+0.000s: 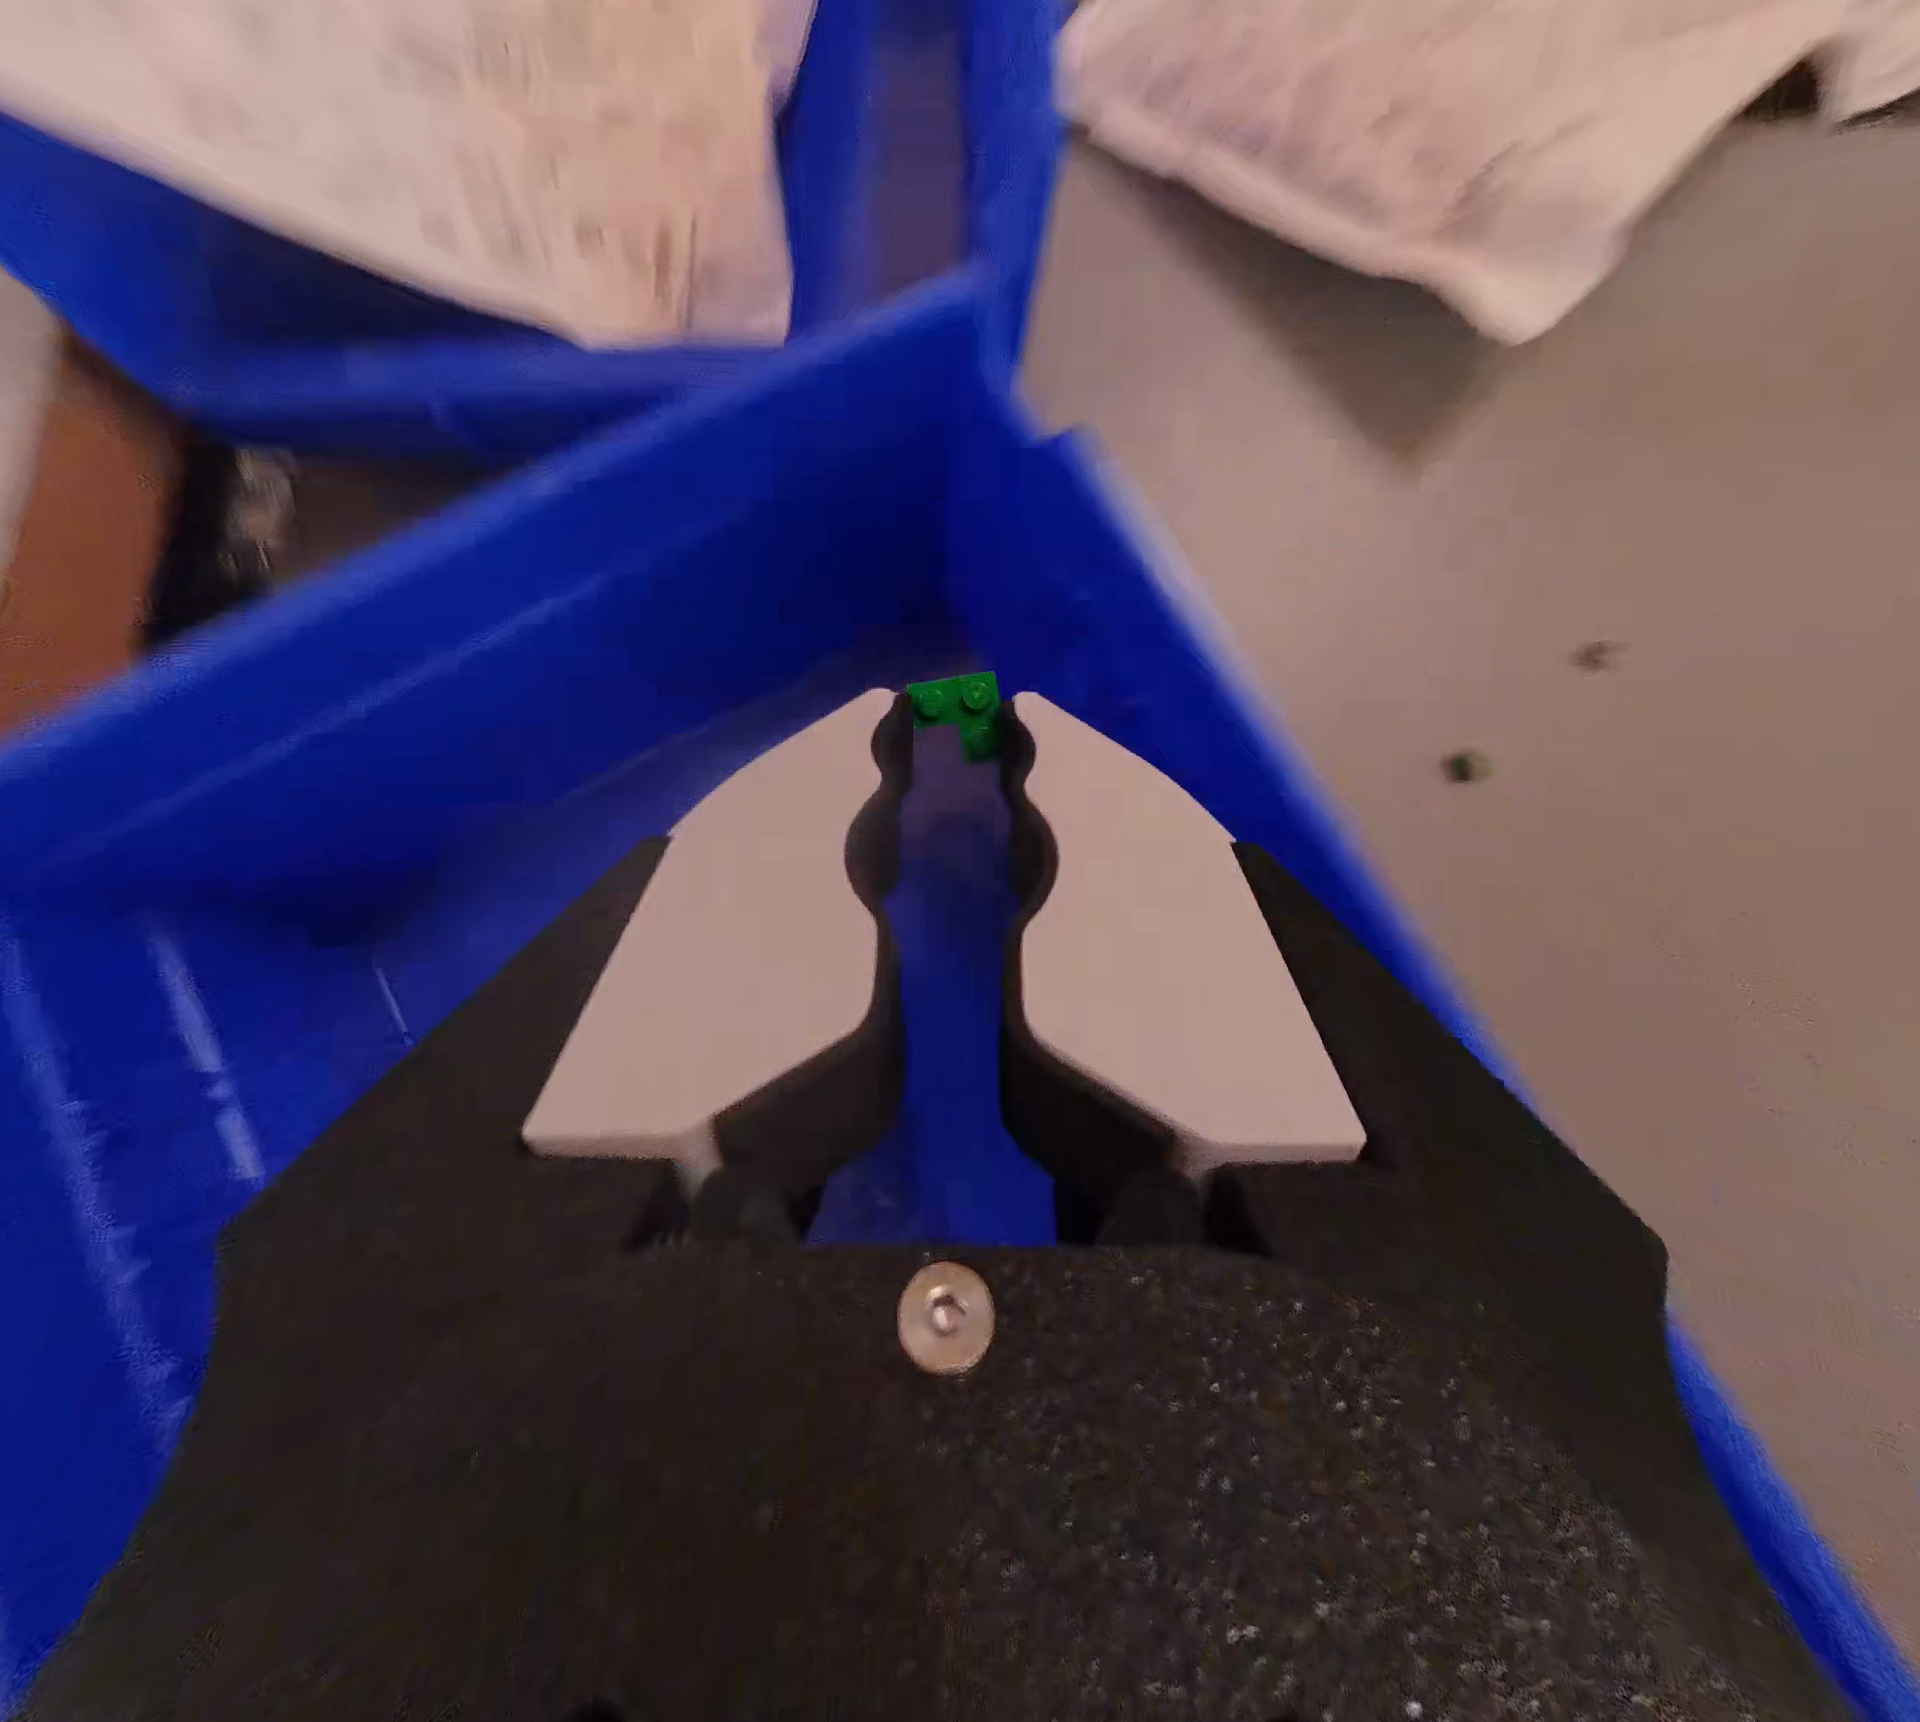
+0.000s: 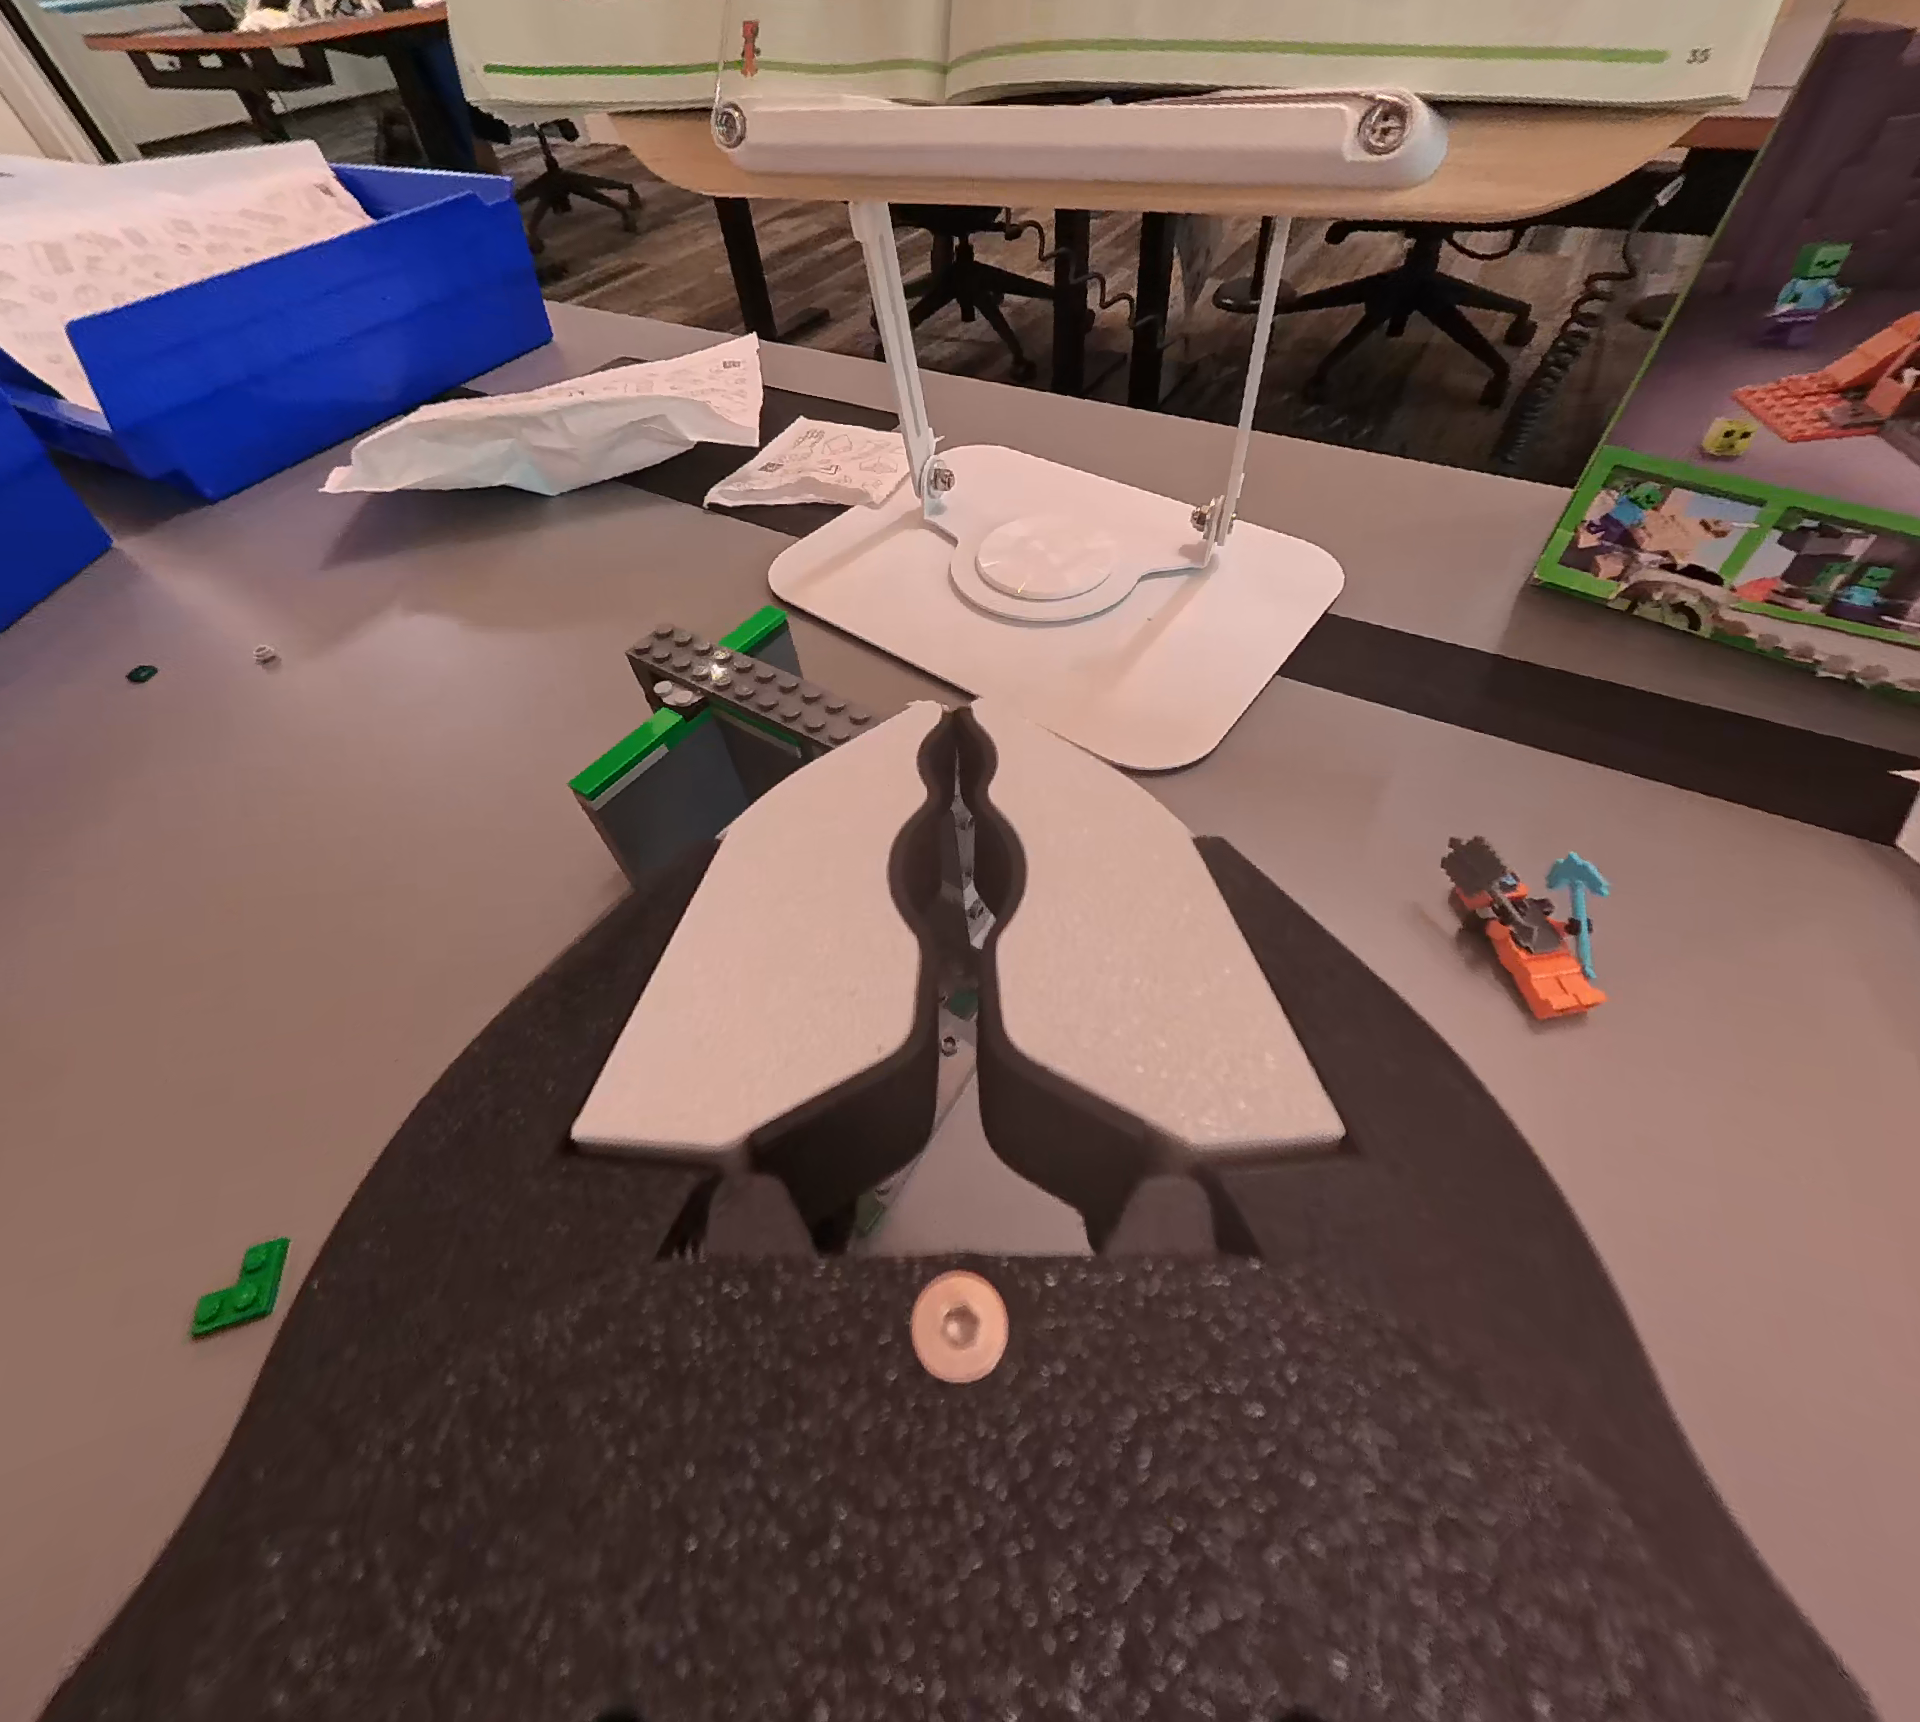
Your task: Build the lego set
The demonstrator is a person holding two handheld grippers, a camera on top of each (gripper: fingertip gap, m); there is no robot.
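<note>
At the left tips: left gripper [image 1: 958, 716] fingers pinching a green corner plate [image 1: 961, 712] above the blue bin [image 1: 499, 633].
Right gripper [image 2: 954, 716]: fingers pressed together on the grey and green build [image 2: 717, 737] on the table [image 2: 312, 945].
Spare: another green plate [image 2: 241, 1288] at 8 o'clock.
Advice: carry the plate level, studs up; press squarely while the right steadies the build.

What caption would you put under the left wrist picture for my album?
The left gripper pinches a small green L-shaped lego plate over the corner of a blue bin.
</note>
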